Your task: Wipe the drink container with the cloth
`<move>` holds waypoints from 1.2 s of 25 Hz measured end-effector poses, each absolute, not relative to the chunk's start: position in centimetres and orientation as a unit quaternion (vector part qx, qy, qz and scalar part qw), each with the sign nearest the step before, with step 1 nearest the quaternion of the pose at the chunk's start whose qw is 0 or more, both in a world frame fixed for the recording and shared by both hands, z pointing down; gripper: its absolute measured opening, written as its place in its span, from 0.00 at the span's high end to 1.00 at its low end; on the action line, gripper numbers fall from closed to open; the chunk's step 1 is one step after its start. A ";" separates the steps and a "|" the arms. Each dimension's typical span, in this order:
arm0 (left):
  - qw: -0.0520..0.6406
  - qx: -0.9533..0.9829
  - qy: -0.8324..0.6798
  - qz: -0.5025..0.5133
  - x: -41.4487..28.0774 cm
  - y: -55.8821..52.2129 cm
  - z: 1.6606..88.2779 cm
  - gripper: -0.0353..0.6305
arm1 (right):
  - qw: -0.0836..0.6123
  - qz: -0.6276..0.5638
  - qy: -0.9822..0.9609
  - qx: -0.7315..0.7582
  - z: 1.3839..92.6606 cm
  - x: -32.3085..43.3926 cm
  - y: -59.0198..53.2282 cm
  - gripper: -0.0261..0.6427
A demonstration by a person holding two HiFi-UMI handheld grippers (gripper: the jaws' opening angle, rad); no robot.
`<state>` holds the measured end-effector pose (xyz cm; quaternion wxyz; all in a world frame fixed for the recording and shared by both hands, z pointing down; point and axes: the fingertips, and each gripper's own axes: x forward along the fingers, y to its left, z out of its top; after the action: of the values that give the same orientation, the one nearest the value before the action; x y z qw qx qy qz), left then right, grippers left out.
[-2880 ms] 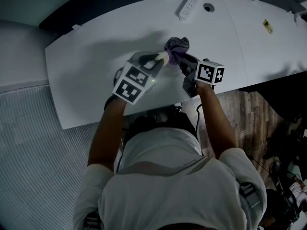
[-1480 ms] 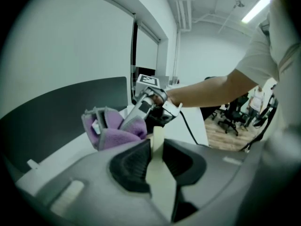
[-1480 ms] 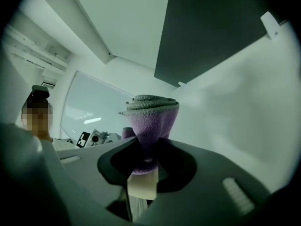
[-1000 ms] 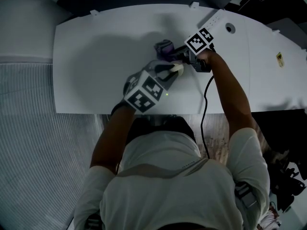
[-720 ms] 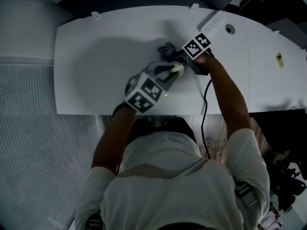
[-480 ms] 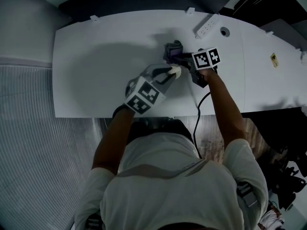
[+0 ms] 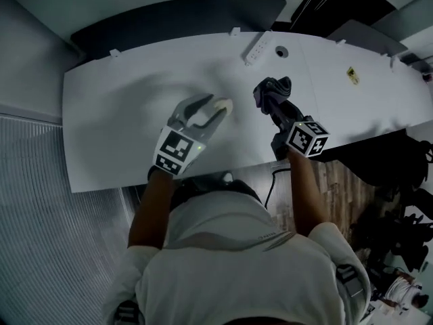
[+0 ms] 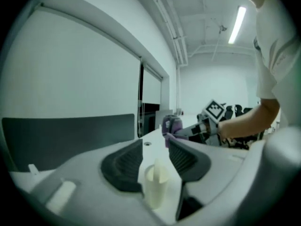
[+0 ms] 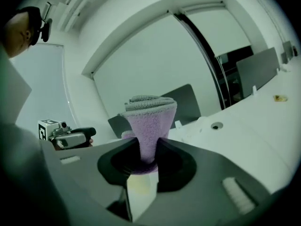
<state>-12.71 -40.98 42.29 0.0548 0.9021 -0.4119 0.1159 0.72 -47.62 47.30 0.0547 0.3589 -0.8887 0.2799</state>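
In the head view my left gripper hovers over the white table, jaws spread wide. They have just been opening. A small cream drink container shows at its fingertips. In the left gripper view a cream shape sits low between the pads, with a gap on each side. Whether it rests on the table I cannot tell. My right gripper is shut on a bunched purple cloth, held apart to the right. The cloth stands up from between the pads of that gripper. From the left gripper view the cloth hangs in the air.
A white power strip and a round cable hole lie at the table's far edge. A yellow sticker is further right. A dark panel stands behind the table. A black cable hangs below the right arm.
The cloth in my right gripper was against the container; it has now drawn off to the right and risen. My left gripper's jaws stand wider apart.
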 end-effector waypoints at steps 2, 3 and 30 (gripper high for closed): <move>0.043 0.899 -0.428 0.081 -13.9 -40.0 39.9 0.72 | 0.042 0.246 -0.890 0.382 44.6 1.5 -46.0 0.82; 0.036 0.898 -0.434 0.064 -14.4 -39.4 38.6 0.74 | 0.038 0.225 -0.891 0.392 43.2 1.7 -45.3 0.82; -0.050 0.890 -0.453 -0.014 -16.0 -34.0 27.0 0.94 | -0.036 0.027 -0.880 0.473 28.4 4.3 -37.2 0.82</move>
<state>-15.96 -34.03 27.00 -0.0497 0.8901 -0.4529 -0.0141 4.32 -37.23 28.41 -0.0361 0.4730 -0.8799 0.0271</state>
